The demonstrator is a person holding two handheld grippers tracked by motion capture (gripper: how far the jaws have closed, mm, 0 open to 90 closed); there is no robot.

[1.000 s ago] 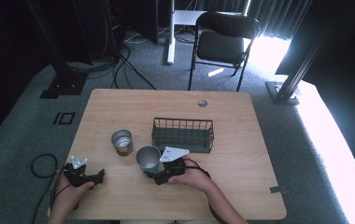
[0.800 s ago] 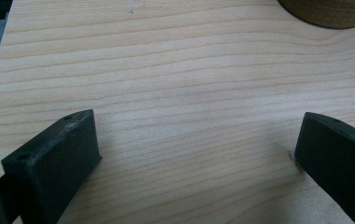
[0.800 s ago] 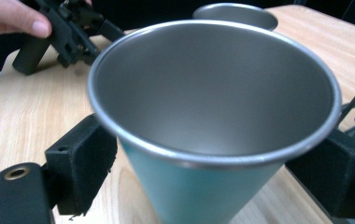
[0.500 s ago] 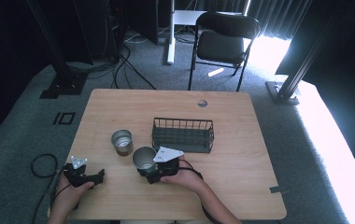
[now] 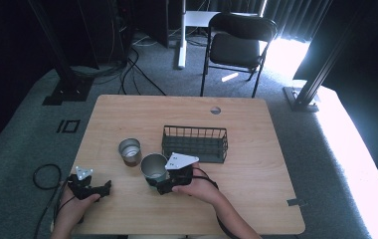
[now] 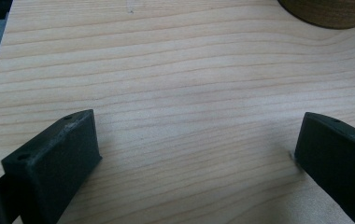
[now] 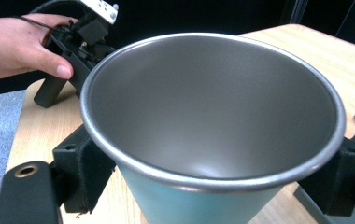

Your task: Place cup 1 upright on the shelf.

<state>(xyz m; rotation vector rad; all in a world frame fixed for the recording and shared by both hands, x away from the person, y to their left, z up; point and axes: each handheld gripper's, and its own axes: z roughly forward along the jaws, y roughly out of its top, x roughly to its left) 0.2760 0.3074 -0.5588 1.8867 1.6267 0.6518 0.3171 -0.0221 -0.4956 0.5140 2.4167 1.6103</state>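
A steel cup [image 5: 153,166] with a teal outside [image 7: 203,140] stands upright in my right gripper [image 5: 154,181], which is shut on it, one black jaw pressed to each side below the rim [image 7: 213,189]. Just left of it on the table stands a smaller metal cup with a brown band [image 5: 130,152], whose base edge [image 6: 327,11] lies far ahead of my left gripper. My left gripper [image 5: 104,188] rests low at the table's front left, open [image 6: 194,154], with bare wood between its jaws.
A black wire basket [image 5: 194,143] stands behind the held cup, mid-table. The table [image 5: 256,164] has a round cable hole [image 5: 215,110] at the back. A folding chair [image 5: 236,47] stands beyond it. The left hand and its gripper [image 7: 80,37] lie behind the cup.
The right gripper has carried the teal cup slightly left, closer to the brown-banded cup. The left gripper has stayed in place.
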